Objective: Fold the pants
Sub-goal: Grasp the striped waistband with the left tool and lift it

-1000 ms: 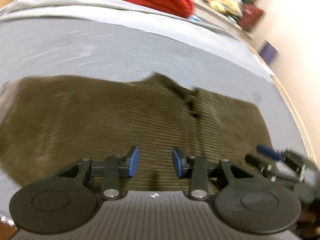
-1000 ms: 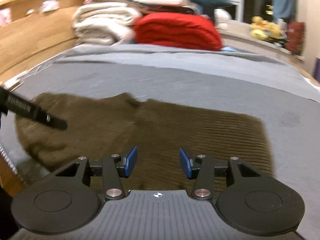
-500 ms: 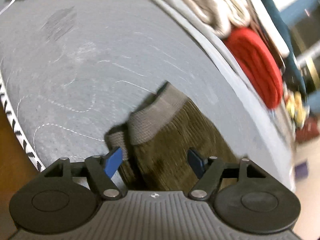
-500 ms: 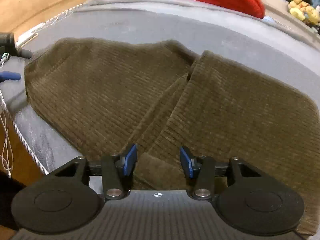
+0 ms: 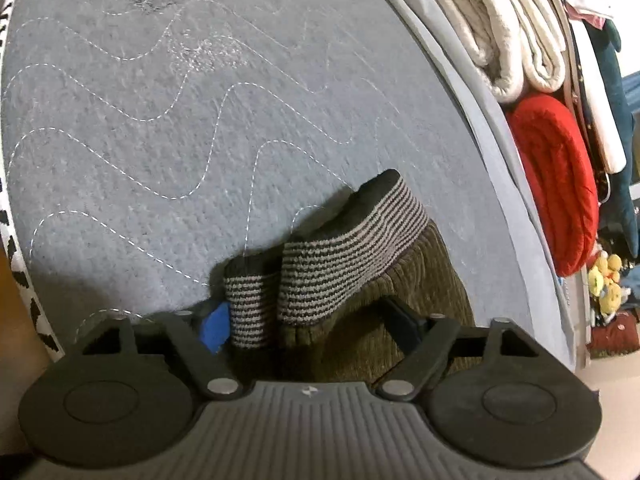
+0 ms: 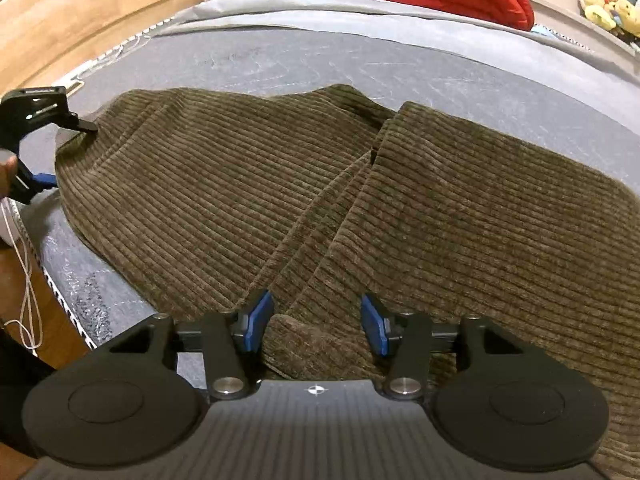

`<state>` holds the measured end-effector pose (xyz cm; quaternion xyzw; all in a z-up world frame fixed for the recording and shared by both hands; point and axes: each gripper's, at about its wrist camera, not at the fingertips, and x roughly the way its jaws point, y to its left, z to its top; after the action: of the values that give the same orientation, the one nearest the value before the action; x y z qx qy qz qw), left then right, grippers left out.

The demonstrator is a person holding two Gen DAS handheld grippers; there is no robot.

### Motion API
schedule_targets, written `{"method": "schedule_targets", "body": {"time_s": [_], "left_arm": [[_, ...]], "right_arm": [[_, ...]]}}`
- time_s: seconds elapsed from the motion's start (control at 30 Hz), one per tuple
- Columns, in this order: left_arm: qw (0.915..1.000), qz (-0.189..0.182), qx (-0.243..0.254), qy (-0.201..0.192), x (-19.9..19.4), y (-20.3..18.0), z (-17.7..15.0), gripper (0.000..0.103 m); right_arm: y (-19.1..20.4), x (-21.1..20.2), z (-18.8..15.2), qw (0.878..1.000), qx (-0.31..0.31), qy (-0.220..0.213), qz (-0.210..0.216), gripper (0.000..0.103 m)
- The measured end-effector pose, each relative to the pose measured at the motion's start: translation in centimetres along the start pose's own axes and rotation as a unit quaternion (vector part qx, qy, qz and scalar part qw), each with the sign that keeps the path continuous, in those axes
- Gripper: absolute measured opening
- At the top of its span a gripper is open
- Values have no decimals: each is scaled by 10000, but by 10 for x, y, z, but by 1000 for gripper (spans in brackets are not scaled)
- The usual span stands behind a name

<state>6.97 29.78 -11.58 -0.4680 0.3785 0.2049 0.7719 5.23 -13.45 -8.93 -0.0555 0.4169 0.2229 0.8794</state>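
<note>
Brown corduroy pants (image 6: 400, 208) lie spread across the grey bed (image 5: 168, 128). The left claw (image 5: 308, 320) gapes around their striped waistband (image 5: 344, 252); the right claw (image 6: 316, 320), also open, straddles the near edge.

The left gripper (image 5: 308, 322) stands wide apart over the pants (image 5: 400, 312), its fingers straddling the striped waistband (image 5: 344, 252). One blue pad (image 5: 215, 326) presses beside a bunched fold of that band; the other finger (image 5: 404, 320) lies on the olive corduroy. Ahead of the claw stretches the grey quilted mattress (image 5: 160, 120) (wavy white stitching). Off to its right sit a red blanket (image 5: 560, 184) and cream folded blankets (image 5: 508, 36).
</note>
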Motion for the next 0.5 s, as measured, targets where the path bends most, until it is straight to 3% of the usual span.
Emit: {"method": "schedule_targets", "body": {"time_s": [0.03, 0.2, 0.37, 0.5], "left_arm": [[9998, 144, 88, -39, -1, -3, -1, 62], [9983, 341, 333, -350, -18, -21, -12, 38], [9875, -471, 1263, -821, -54, -77, -32, 32], [9590, -1379, 2400, -613, -69, -136, -72, 30]], "right_arm": [[0, -1, 1, 10000, -9, -9, 23, 52], [-4, 2, 0, 10000, -15, -36, 62, 52], [-10, -8, 1, 9997, 141, -190, 109, 52], [-24, -20, 3, 9980, 399, -496, 7, 52]]}}
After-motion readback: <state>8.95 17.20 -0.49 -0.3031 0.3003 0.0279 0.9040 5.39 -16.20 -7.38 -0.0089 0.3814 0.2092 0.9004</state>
